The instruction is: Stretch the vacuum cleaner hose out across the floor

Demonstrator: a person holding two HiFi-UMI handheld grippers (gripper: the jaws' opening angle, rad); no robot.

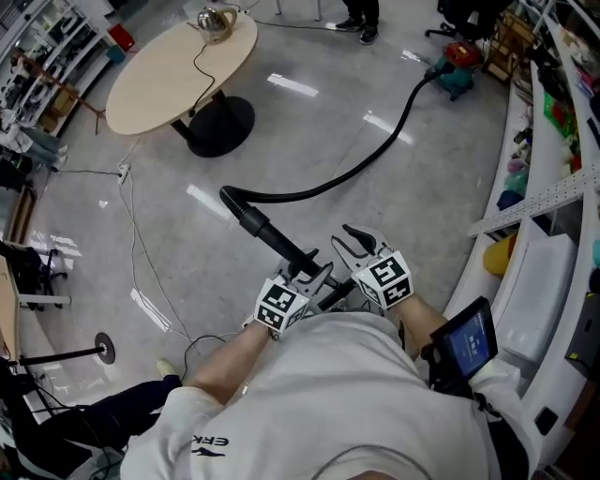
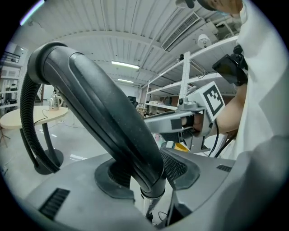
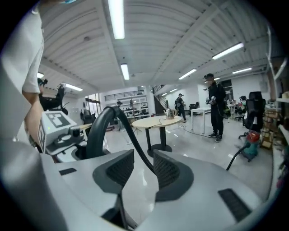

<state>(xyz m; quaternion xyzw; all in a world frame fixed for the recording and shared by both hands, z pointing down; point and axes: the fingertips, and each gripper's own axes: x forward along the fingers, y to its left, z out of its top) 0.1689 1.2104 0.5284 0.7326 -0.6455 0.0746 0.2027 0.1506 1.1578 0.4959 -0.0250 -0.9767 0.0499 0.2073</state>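
Observation:
A black vacuum hose [image 1: 375,155] runs from a teal and red vacuum cleaner [image 1: 457,73] at the far right, curves across the floor and rises into a bent rigid handle [image 1: 272,234] in front of me. My left gripper [image 1: 314,274] is shut on that handle; in the left gripper view the thick handle [image 2: 104,113] passes between both pads, held by the left gripper [image 2: 146,176]. My right gripper [image 1: 354,242] hovers just right of it, open and empty. In the right gripper view the right gripper [image 3: 143,169] frames the hose [image 3: 97,131] a little way beyond its pads.
A round wooden table [image 1: 178,70] with a kettle [image 1: 216,21] stands at the far left. Thin cables [image 1: 141,253] trail over the floor. White shelving [image 1: 553,187] lines the right side. A person's feet [image 1: 361,23] show at the back.

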